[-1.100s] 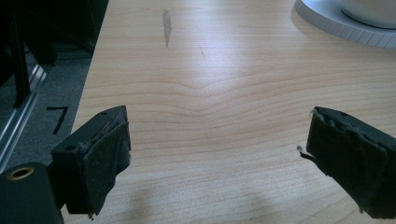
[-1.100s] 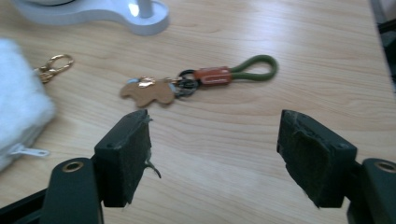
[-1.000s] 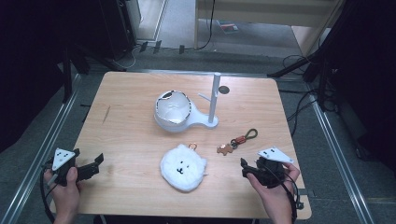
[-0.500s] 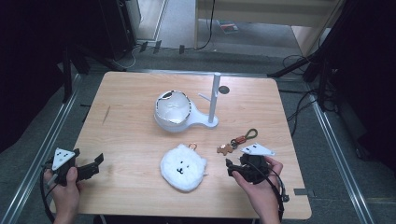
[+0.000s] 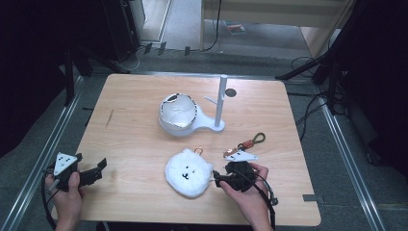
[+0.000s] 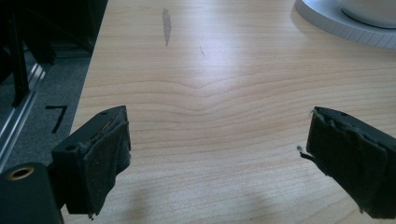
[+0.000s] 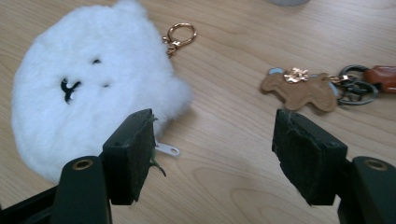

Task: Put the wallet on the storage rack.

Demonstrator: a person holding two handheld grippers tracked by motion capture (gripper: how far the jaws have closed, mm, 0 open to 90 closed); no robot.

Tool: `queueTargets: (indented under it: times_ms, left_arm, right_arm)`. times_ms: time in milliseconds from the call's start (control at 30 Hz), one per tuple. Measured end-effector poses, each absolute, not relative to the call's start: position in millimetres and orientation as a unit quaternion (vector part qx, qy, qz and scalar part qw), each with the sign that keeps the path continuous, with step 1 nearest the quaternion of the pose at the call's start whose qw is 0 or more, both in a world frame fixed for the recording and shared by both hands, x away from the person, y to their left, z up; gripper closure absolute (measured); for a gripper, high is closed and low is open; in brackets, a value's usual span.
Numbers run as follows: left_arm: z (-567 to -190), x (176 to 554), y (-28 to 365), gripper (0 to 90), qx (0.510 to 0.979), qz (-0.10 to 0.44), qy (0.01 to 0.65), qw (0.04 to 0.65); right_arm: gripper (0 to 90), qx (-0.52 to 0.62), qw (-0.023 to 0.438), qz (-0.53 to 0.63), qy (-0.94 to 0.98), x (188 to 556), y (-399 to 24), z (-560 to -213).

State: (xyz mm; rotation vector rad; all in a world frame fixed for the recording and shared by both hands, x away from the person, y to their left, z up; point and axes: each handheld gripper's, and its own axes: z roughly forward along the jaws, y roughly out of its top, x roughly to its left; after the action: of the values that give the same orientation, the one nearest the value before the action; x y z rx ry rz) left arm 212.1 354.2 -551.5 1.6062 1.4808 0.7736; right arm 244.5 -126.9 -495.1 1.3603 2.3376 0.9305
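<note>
A fluffy white animal-face pouch [image 5: 188, 172] with a gold clasp [image 7: 179, 35] lies near the table's front middle. My right gripper [image 5: 222, 179] is open just beside its right edge; in the right gripper view the left jaw stands at the plush's fringe [image 7: 70, 93] and a small metal tab [image 7: 167, 149] pokes out under it. A brown bear-shaped keychain [image 7: 299, 87] with rings and an orange strap [image 5: 248, 143] lies to the right. My left gripper [image 5: 98, 169] is open over bare wood at the front left corner.
A white stand [image 5: 220, 103] with a post, pegs and a round bowl-like base holding a shiny dome [image 5: 177, 111] sits mid-table. Its base rim [image 6: 336, 25] appears at the top right of the left gripper view. The table's left edge [image 6: 91, 70] is close to the left gripper.
My right gripper has moved left from the table's right front toward the white pouch. The left gripper has stayed put.
</note>
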Motion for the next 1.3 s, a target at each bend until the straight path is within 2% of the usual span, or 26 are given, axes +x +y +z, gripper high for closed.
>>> queueTargets:
  times_ms: [567, 1000, 1300]
  left_arm:
    - [-552, 212, 354, 7.0, 0.634, 0.305, 0.587, 0.402]
    - [-552, 213, 354, 6.9, 0.634, 0.305, 0.587, 0.401]
    - [-552, 213, 354, 7.0, 0.634, 0.306, 0.587, 0.401]
  right_arm:
    - [29.7, 0.466, 0.090, 0.322, 0.819, 249, -93, -515]
    - [22.1, 0.460, 0.061, 0.330, 0.822, 250, -77, -526]
    - [17.7, 0.442, 0.065, 0.328, 0.832, 246, -66, -535]
